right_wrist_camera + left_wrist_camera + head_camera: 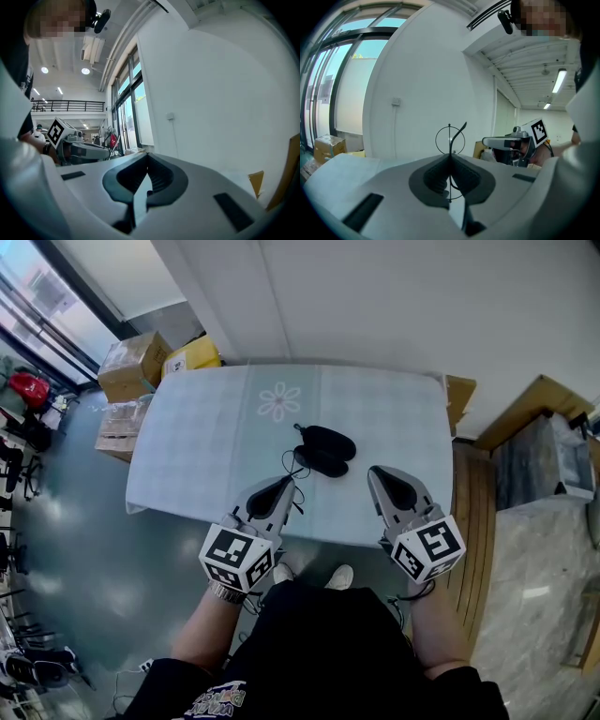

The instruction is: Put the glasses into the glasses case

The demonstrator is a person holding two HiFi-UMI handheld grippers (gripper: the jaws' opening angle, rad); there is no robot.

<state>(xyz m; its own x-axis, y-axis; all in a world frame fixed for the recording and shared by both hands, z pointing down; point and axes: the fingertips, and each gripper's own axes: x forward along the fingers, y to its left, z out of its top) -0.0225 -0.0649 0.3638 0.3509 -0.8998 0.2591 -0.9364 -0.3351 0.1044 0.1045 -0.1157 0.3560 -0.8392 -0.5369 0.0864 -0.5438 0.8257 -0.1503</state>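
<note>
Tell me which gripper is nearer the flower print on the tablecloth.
Left. The left gripper, holding the glasses, is almost straight below the flower print in the head view; the right gripper lies farther, down to its right.

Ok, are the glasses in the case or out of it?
Out: the left gripper is shut on the glasses, away from the case.

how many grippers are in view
2: the left gripper, shut on the glasses, over the near edge of the table; the right gripper, shut and empty, to its right.
</note>
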